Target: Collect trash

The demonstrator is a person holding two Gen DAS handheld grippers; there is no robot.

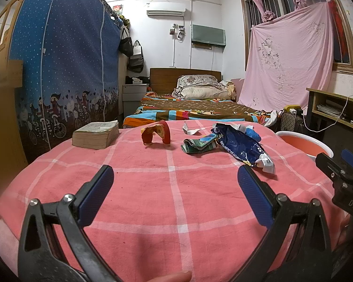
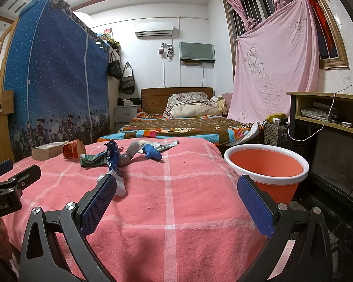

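Pink checked cloth (image 1: 176, 199) covers the table in front of you, and both of your tools hang low over its near half with nothing between their pads. Your left gripper (image 1: 175, 183) is spread wide and empty; your right gripper (image 2: 176, 192) is just as wide and also holds nothing.

The orange bin with the white rim (image 2: 266, 164) stands off the table's right edge, just beyond your right gripper's right finger and lower than the tabletop; in the left wrist view only a slice of it (image 1: 303, 141) shows past the cloth.

A thick worn book (image 1: 96, 135) lies at the far left of the cloth, well apart from both tools.

The trash sits in a loose group across the far middle. The crumpled blue foil wrapper (image 1: 237, 145) is the nearest piece: in the right wrist view its white torn end (image 2: 118, 181) lies just beside your right gripper's left pad, though I cannot tell if they touch. Beside it, to the left, is a folded green packet (image 1: 197, 144). Further left, a curled red and yellow wrapper (image 1: 156, 132) stands arched on the cloth. Behind the blue foil lie a small crushed blue piece (image 2: 151, 152) and a scrap of white paper (image 1: 190, 130).
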